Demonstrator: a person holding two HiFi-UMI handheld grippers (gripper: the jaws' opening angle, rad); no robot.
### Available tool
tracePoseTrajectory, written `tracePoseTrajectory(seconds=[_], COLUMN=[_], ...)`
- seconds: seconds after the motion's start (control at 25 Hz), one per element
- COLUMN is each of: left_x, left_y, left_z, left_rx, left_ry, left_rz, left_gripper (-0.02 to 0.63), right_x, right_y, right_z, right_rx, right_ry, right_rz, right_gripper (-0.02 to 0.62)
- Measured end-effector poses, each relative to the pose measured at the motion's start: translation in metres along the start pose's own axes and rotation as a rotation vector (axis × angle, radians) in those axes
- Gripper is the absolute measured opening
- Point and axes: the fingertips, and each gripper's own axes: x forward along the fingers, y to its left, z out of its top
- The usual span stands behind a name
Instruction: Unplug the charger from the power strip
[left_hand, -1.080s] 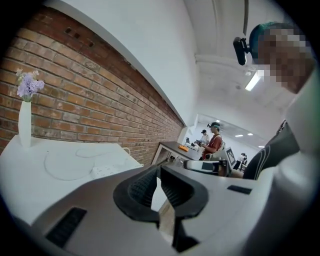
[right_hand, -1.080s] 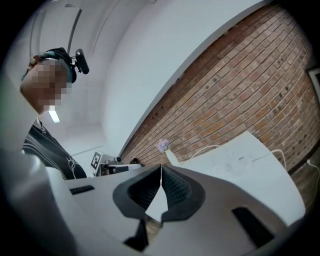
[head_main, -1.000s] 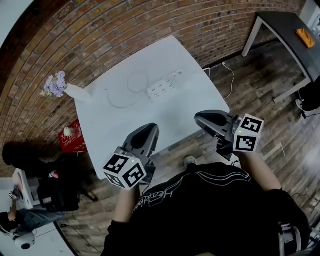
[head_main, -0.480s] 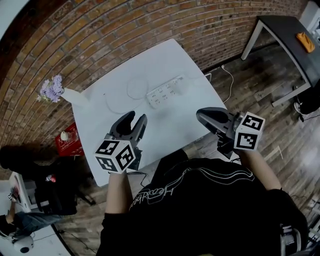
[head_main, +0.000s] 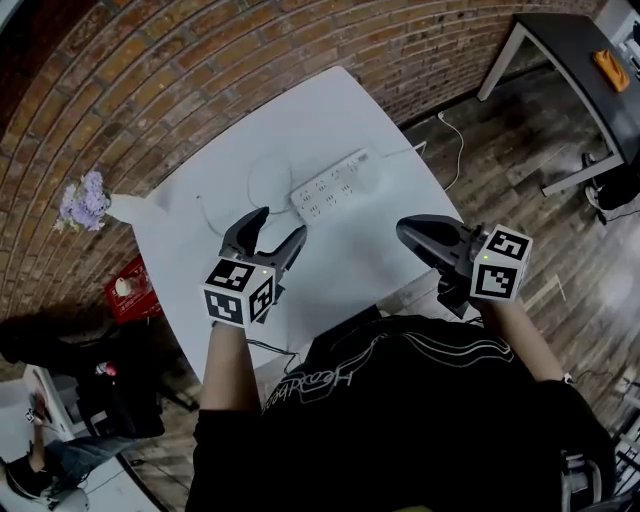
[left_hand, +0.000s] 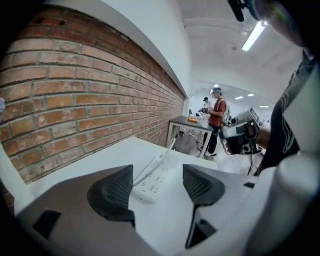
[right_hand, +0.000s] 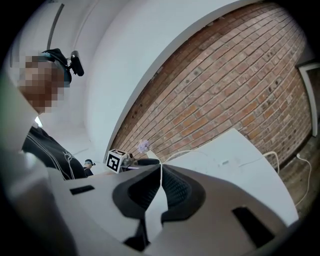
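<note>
Head view: the left gripper (head_main: 281, 225) has come forward from the near edge of the white table (head_main: 385, 225) and now hangs over the tabletop, just short of the power strip (head_main: 330, 184). Its jaws have just been opening and now stand wide apart with nothing between them. The right gripper (head_main: 405, 231) has shifted only a little. It sits at the near-right table edge with its jaws together, empty.

This reads as the approach step, with the left lining up to pin or grab the strip. No contact yet, so the unplugging has not started.

The power strip is a white multi-socket bar lying diagonally mid-table. A thin white cable (head_main: 255, 180) loops beside its left end. The charger body can't be made out here; too small to tell which socket it sits in. A vase of purple flowers (head_main: 84, 200) stands at the far-left corner, well apart.

Left gripper view: the left gripper (left_hand: 160, 190) has its pads spread. The power strip (left_hand: 155, 175) lies flat on the table beyond the gap, aligned with it and not touched. No plug is clearly visible on its top.

Right gripper view: the right gripper (right_hand: 160, 186) has its pads pressed against each other with nothing clamped. It points across the table (right_hand: 225, 155) toward the brick wall (right_hand: 225, 85).
</note>
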Motion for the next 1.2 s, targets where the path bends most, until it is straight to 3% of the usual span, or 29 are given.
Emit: tracePoseTrajectory(seconds=[0.2, 0.48, 0.72, 1.0, 1.04, 1.12, 1.2], left_x=[0.032, 0.071, 0.100, 0.116, 0.117, 0.121, 0.123], left_y=[0.009, 0.018, 0.031, 0.042, 0.044, 0.049, 0.052], left_z=[-0.013, -0.037, -0.059, -0.073, -0.075, -0.079, -0.083], left_rx=[0.042, 0.032, 0.002, -0.008, -0.013, -0.022, -0.032], left_ry=[0.070, 0.129, 0.176, 0.226, 0.234, 0.249, 0.266], left_rz=[-0.063, -0.111, -0.116, -0.086, -0.075, -0.047, -0.033], left_gripper=[0.302, 0.304, 0.305, 0.311, 0.310, 0.310, 0.310], right_x=[0.011, 0.021, 0.033, 0.039, 0.040, 0.044, 0.048], right_y=[-0.021, -0.051, -0.070, -0.093, -0.096, -0.101, -0.104], right_z=[-0.006, -0.018, -0.020, -0.018, -0.020, -0.025, -0.029], right_rx=[0.041, 0.078, 0.099, 0.051, 0.041, 0.021, -0.016], right_ry=[0.013, 0.027, 0.022, 0.023, 0.029, 0.054, 0.087], right_rz=[-0.026, -0.064, -0.082, -0.144, -0.153, -0.161, -0.177], right_gripper=[-0.002, -0.002, -0.002, 0.002, 0.007, 0.089, 0.126])
